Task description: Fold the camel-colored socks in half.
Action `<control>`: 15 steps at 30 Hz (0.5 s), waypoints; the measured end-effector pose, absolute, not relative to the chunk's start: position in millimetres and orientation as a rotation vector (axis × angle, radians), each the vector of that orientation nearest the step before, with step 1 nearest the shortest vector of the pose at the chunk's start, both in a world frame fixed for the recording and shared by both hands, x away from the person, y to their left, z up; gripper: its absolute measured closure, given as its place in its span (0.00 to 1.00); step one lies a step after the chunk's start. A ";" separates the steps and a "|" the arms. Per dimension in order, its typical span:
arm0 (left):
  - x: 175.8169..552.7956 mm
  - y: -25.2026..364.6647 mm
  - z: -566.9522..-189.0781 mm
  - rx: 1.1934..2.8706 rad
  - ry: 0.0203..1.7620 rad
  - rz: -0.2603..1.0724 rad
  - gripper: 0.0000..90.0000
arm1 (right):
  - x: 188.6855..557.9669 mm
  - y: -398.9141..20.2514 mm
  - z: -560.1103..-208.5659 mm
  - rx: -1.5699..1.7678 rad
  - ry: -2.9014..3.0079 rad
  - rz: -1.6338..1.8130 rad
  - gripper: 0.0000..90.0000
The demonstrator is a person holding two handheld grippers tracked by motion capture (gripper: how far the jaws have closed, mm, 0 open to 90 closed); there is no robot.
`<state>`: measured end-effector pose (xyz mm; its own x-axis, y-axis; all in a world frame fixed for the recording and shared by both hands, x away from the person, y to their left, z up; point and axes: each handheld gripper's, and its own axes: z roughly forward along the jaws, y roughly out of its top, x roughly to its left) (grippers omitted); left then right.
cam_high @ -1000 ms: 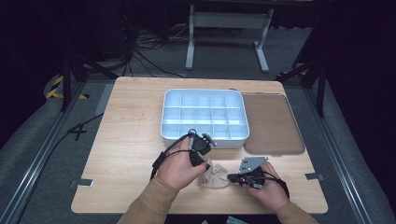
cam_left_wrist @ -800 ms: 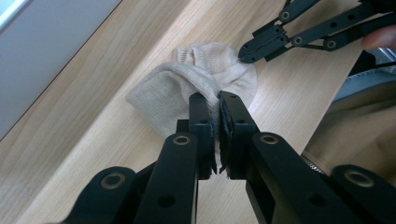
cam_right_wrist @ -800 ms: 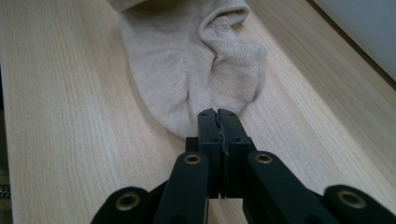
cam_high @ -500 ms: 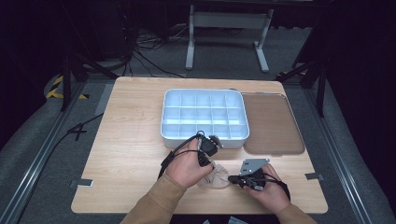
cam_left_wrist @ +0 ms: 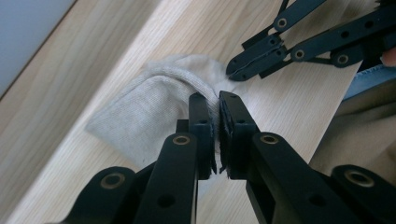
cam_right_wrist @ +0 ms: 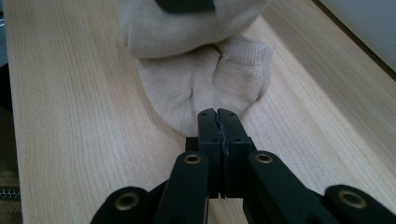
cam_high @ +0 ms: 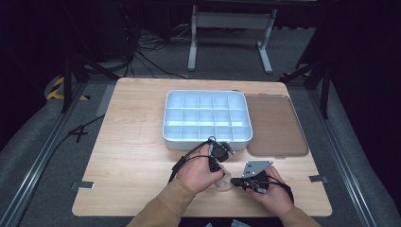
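Observation:
A beige sock [cam_left_wrist: 154, 102] lies crumpled on the wooden table [cam_high: 137, 161] near its front edge, between the person's hands. My left gripper [cam_left_wrist: 218, 100] points down at it, its jaws shut on a raised fold of the fabric. In the high view the left gripper [cam_high: 221, 171] sits over the sock [cam_high: 226, 183], which the hand partly hides. My right gripper [cam_right_wrist: 217, 114] is shut on the sock's [cam_right_wrist: 201, 88] near edge, low over the wood. The right gripper's tips [cam_left_wrist: 236, 70] pinch the sock just beyond my left jaws.
A white compartment tray [cam_high: 206, 138] stands just behind the hands. A brown flat lid [cam_high: 274, 125] lies to its right. The table's front edge is close under the forearms. Bare wood stretches to the left.
The left hand has moved right and down with its gripper, closing in on the right gripper over the sock. The right hand has stayed put.

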<state>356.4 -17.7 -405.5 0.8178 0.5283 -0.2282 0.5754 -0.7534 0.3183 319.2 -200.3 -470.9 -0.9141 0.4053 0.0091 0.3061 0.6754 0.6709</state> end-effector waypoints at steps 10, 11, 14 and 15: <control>361.2 -26.7 -421.1 2.624 0.829 -0.222 0.93 | 319.6 -200.9 -471.2 0.582 2.743 1.067 0.99; 361.4 -26.9 -422.2 2.620 0.838 -0.228 0.93 | 319.5 -200.9 -471.2 0.581 2.743 1.066 0.99; 361.9 -27.8 -423.5 2.608 0.831 -0.218 0.94 | 319.5 -200.9 -471.4 0.581 2.739 1.064 0.99; 361.4 -27.9 -422.8 2.592 0.827 -0.205 0.94 | 319.6 -201.0 -471.4 0.582 2.739 1.065 0.99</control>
